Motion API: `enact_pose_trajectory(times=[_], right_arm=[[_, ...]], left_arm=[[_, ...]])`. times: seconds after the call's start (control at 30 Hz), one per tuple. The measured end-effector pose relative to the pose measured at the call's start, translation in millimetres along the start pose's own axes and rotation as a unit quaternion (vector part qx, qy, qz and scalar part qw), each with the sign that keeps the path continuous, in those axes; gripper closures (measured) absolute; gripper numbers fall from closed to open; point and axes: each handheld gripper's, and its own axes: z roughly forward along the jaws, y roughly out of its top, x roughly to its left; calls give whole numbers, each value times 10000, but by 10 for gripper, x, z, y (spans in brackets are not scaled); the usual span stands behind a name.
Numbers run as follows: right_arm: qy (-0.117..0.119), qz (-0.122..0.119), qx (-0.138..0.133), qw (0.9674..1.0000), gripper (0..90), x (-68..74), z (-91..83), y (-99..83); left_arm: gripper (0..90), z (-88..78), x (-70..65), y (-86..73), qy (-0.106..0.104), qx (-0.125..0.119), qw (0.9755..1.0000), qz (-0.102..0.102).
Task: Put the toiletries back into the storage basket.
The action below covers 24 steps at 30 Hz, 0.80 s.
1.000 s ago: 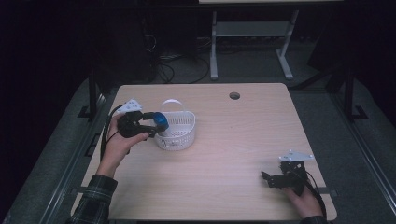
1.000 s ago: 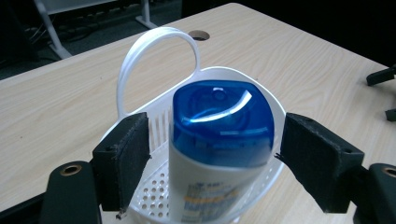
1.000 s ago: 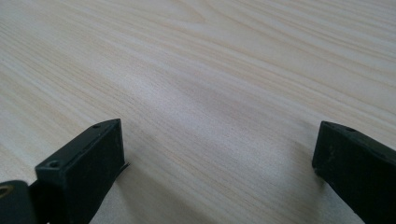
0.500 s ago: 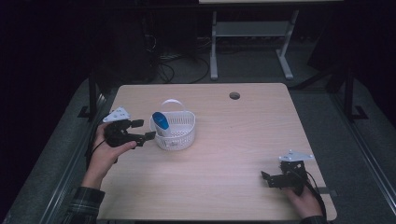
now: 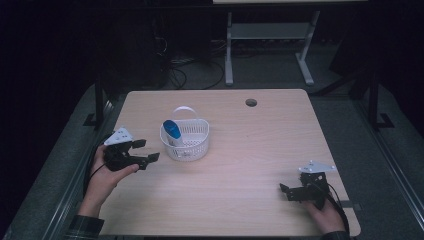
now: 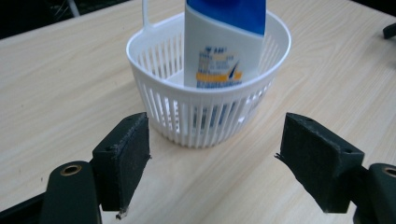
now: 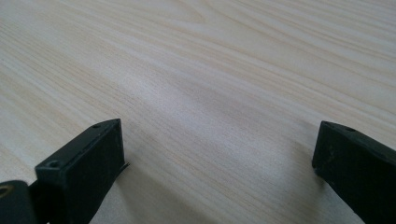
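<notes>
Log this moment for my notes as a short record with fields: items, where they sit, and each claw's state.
bottle: white with blue cap, standing tilted inside the basket
basket: white slatted, with handle, on the table, left of centre
left claw: open, empty, beside the basket, not touching it
right claw: open, empty, low over the table near its right front corner
table: light wood

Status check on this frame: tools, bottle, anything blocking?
Left tool open, empty, just short of the basket. Right tool open, low over the table. Bottle upright in the basket. Nothing blocking.
</notes>
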Motion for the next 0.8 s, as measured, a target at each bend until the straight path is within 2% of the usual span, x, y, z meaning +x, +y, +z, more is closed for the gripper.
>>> enact_pose_trajectory(times=[0.7,0.8], right_arm=[[0,-1,3,10000,17,0,0,0],[1,4,2,10000,17,1,0,0]], left_arm=[[234,-11,-103,-463,92,281,9996,-7],[234,2,-120,-533,118,397,9991,12]])
